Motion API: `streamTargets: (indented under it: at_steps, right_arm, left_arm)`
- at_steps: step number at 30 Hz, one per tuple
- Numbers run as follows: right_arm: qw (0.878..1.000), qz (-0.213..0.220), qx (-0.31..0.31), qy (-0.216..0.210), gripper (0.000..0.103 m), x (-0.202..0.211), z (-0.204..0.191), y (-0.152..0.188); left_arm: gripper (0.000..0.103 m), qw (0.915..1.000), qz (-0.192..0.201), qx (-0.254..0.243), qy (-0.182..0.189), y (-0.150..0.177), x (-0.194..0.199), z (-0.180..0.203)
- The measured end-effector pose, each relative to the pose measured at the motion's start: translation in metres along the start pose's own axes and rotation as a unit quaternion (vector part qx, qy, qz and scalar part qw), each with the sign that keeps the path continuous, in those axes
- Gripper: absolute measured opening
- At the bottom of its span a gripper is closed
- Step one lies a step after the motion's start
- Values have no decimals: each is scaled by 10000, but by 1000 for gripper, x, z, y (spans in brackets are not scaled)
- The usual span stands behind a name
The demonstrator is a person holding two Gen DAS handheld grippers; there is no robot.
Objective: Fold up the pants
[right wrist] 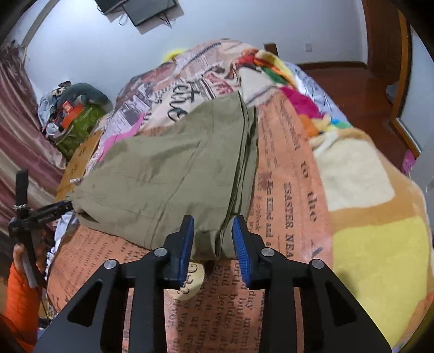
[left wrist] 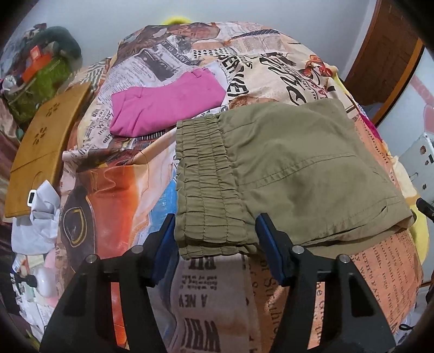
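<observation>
Olive pants point(left wrist: 287, 173) folded into a thick stack on the bed point(left wrist: 217, 293), lying flat over the newsprint-pattern cover, elastic waistband point(left wrist: 206, 187) toward the left edge of the stack, layered fold edges point(right wrist: 241, 173) toward the right. Left gripper point(left wrist: 215, 239) spread wide around the near waistband corner, blue pads point(left wrist: 162, 249) either side of the cloth, not pinching it. Right gripper point(right wrist: 213, 239) also parted, narrower, straddling the near end of the stacked edges; cannot tell whether the pads point(right wrist: 187, 241) touch the fabric. Same left gripper point(right wrist: 40, 214) seen from the right wrist view at the stack's far-left corner, held by a hand point(right wrist: 19, 258) in an orange sleeve point(right wrist: 19, 298). Beyond the stack, pink garment point(left wrist: 165, 108) folded and lying well apart on the cover. Wooden board point(left wrist: 46, 146) left of the bed, white crumpled cloth point(left wrist: 38, 217) just beside its near end. Farther left, green bag point(left wrist: 40, 84) with clutter on top, against the wall. Right of the stack, bright fleece blanket point(right wrist: 360, 217) in yellow, cream and orange, reaching toward the wooden floor point(right wrist: 352, 89). Dark screen point(right wrist: 141, 10) mounted high on the pale wall, striped curtain point(right wrist: 19, 130) at far left
</observation>
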State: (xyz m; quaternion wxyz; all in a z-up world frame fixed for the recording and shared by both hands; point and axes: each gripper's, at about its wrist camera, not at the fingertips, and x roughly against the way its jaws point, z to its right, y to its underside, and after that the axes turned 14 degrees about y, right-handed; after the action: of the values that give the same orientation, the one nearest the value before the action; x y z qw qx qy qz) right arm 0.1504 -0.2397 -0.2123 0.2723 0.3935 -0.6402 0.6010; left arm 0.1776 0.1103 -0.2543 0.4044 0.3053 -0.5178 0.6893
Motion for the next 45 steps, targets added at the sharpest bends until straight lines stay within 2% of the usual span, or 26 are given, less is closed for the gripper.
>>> streamTargets:
  at_steps: [2, 7, 11, 13, 14, 17, 20, 24, 26, 30, 34, 37, 40, 42, 44, 45]
  right_arm:
    - [10000, -17, 66, -61, 28, -1, -5, 2]
    - [9988, -418, 210, -160, 30, -27, -17, 12]
    - [9989, -384, 36, -274, 31, -30, -12, 16]
    - [9991, -329, 85, -261, 28, -30, -13, 17]
    - [9992, -268, 173, -227, 24, -29, -15, 17]
    - [9987, -30, 510, -79, 11, -24, -21, 16]
    - [9980, 242, 575, 11, 9, -14, -21, 9]
    - [9934, 596, 870, 440, 9, -1, -21, 1]
    - [9922, 497, 1001, 555, 9, -8, -22, 1]
    - [9925, 4, 1102, 522, 9, -38, -24, 14]
    - [9934, -74, 1022, 513, 9, -36, -21, 9]
    - [9943, -119, 930, 512, 12, -29, -19, 2]
    - [9950, 52, 863, 500, 17, -14, -22, -6]
    - [9954, 234, 830, 411, 27, -4, -27, -11]
    - [9940, 476, 926, 329, 44, 8, -38, -18]
    - [9930, 563, 993, 289, 47, 12, -44, -20]
  left_arm:
    - [60, 10000, -2, 59, 46, 1, 0, -2]
    - [60, 10000, 6, 26, 25, 2, 0, -2]
    - [60, 10000, 14, -38, -54, 3, 0, 3]
    - [57, 9999, 77, -55, -124, 3, 1, 5]
    - [51, 9996, 139, -115, -204, 3, 3, 7]
    - [50, 9986, 331, -200, -349, 1, 12, 14]
    - [49, 9977, 441, -297, -422, -1, 19, 17]
    - [50, 9967, 561, -416, -417, -3, 29, 19]
    - [50, 9972, 516, -388, -390, -1, 26, 17]
    - [52, 9996, 64, -80, -253, 11, -3, 3]
    - [56, 9998, 103, -1, -198, 14, 0, -1]
    - [57, 9996, 122, -89, -249, 10, 8, 2]
    - [61, 9987, 248, -179, -398, 5, 22, 6]
    - [71, 9980, 401, -200, -449, 1, 32, 8]
    - [78, 9972, 579, -226, -419, -4, 42, 13]
    - [81, 9968, 648, -251, -385, -6, 46, 17]
